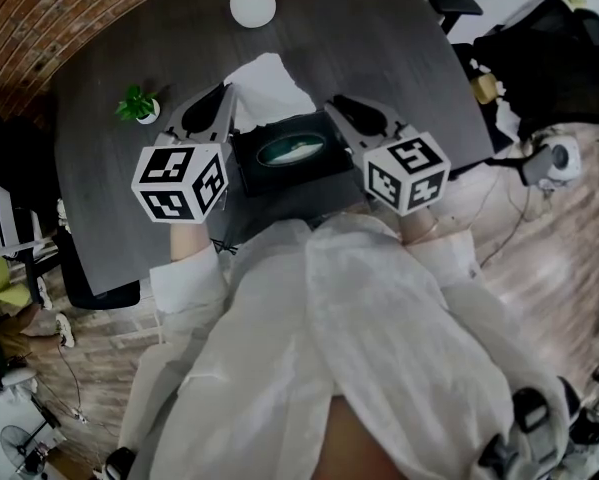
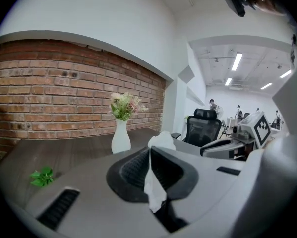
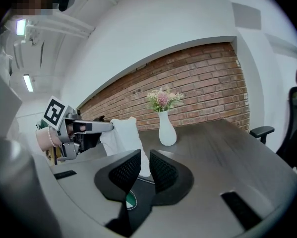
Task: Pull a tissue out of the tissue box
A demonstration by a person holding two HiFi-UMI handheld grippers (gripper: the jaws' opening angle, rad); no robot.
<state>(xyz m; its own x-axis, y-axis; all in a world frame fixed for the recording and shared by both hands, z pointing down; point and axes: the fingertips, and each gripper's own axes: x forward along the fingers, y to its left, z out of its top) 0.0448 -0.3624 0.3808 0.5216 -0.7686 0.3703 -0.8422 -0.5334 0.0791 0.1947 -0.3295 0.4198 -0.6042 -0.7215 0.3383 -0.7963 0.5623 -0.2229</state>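
One white tissue (image 1: 269, 80), raised above the far-left side of the tissue box (image 1: 291, 153), its upper part pinched in the left gripper (image 2: 149, 150), whose fingers are pressed together on it, a fold of the sheet hanging out on the near side of the pads. The tissue's lower edge hangs close to the box top; whether it has cleared the opening cannot be told. One dark tissue box with an oval opening, flat on the table (image 1: 379, 48) near its near edge, just in front of the person. One right gripper (image 3: 145, 155), at the right side of the box and above its top, fingers a little apart and pinching nothing, the tissue showing beyond the gap. One dark grey table. One white vase (image 1: 252, 1) with flowers, at the far edge. One small green plant (image 1: 136, 104), far left of the box. One brick wall (image 2: 64, 103) beyond the table. One black office chair (image 2: 203, 128) to the right.
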